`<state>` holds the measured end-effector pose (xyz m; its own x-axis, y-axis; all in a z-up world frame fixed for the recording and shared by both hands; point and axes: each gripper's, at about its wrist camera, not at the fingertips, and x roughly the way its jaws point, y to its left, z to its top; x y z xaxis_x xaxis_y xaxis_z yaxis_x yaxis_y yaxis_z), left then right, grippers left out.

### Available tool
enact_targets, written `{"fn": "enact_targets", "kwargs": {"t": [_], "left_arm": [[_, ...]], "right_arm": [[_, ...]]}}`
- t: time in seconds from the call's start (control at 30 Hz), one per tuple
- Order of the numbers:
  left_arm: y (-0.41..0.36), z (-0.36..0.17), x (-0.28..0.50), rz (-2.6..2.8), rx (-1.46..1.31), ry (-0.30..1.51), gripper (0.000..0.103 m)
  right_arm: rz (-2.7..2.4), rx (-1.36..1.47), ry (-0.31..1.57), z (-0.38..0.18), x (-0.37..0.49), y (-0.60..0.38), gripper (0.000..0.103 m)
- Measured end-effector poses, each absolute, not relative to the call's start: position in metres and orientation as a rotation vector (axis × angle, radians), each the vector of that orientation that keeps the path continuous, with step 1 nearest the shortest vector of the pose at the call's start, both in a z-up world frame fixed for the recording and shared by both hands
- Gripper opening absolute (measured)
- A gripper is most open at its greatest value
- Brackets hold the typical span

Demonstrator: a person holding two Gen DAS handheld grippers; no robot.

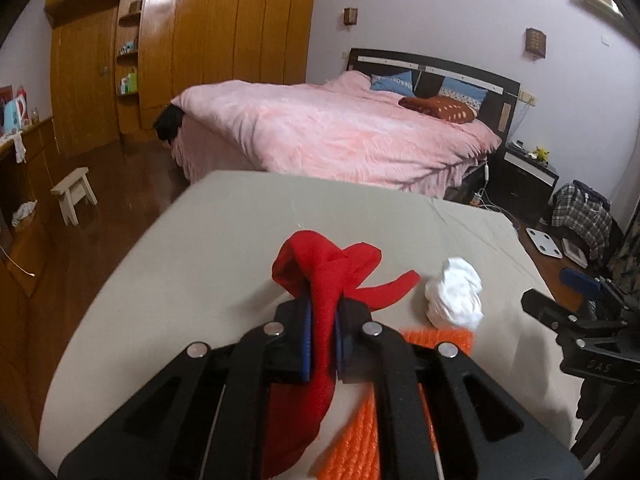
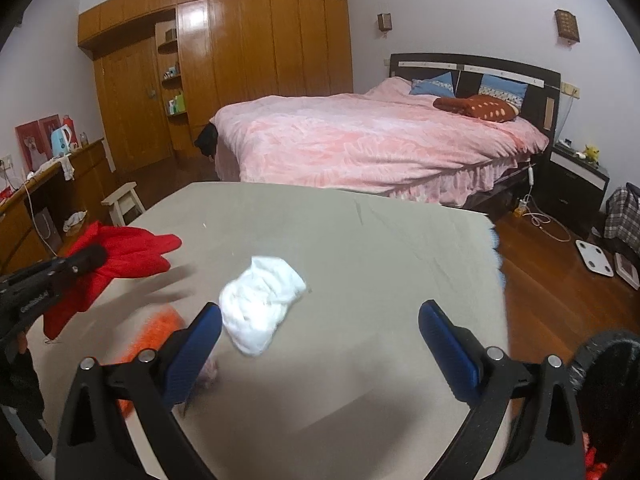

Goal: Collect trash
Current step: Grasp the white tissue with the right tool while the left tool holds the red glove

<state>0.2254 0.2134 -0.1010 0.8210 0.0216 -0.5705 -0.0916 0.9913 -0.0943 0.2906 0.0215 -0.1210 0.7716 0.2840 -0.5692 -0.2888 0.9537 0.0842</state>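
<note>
- The left gripper (image 1: 323,336) is clamped on a red cloth (image 1: 320,280), which is lifted above the table (image 1: 224,216); the cloth bunches above the blue pads and hangs down below them; in the right wrist view the same cloth (image 2: 128,252) shows at the far left with the black tip of the left gripper (image 2: 86,258) across it.
- The right gripper (image 2: 320,340) stands with its two blue-padded fingers (image 2: 448,344) wide apart and nothing between them — it hovers over the grey tabletop (image 2: 360,240); in the left wrist view it (image 1: 560,304) shows at the right edge of the table.
- A crumpled white wad (image 2: 260,300) lies on the table just ahead of the right gripper's left finger, not touching it; in the left wrist view the wad (image 1: 454,292) sits just right of the red cloth.
- An orange mesh piece (image 1: 440,338) lies on the table under and beside the left gripper; in the right wrist view it (image 2: 156,330) is blurred, near the white wad.
- A black bin rim (image 2: 608,360) shows at the lower right, off the table's edge; what it holds cannot be told.
- Behind — a bed with a pink cover (image 2: 360,140); a wooden wardrobe (image 2: 248,48); a small white stool (image 1: 74,194) on the wood floor.
</note>
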Motion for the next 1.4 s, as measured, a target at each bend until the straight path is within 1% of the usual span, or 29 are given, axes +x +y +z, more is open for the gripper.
{"fn": "enact_targets", "kwargs": {"t": [0.37,0.47,0.57,0.6,0.67,0.77,1.03,1.4], "left_arm": [[0.225,-0.102,0.24,0.098,-0.106,0.589,0.008],[0.23,-0.102,0.24,0.105,-0.114,0.59,0.008],[0.233,-0.102,0.24,0.111,-0.116,0.59,0.008],[0.232,-0.101,0.241,0.112,-0.116,0.59,0.008],[0.231,-0.101,0.24,0.112,-0.113,0.591,0.008],[0.229,-0.099,0.239,0.105,-0.113,0.589,0.008],[0.22,-0.085,0.23,0.086,-0.099,0.562,0.008],[0.178,-0.054,0.211,0.024,-0.076,0.503,0.008]], "right_arm": [[0.331,-0.012,0.703,-0.147,0.325,0.063,0.095],[0.333,-0.019,0.748,-0.154,0.334,0.071,0.091],[0.339,-0.035,0.796,-0.161,0.34,0.075,0.073],[0.346,-0.037,0.809,-0.163,0.341,0.077,0.07],[0.387,-0.027,0.832,-0.165,0.341,0.079,0.05],[0.406,-0.011,0.821,-0.16,0.336,0.078,0.044],[0.387,0.03,0.72,-0.123,0.319,0.051,0.043],[0.368,0.032,0.592,-0.071,0.281,0.016,0.044]]}}
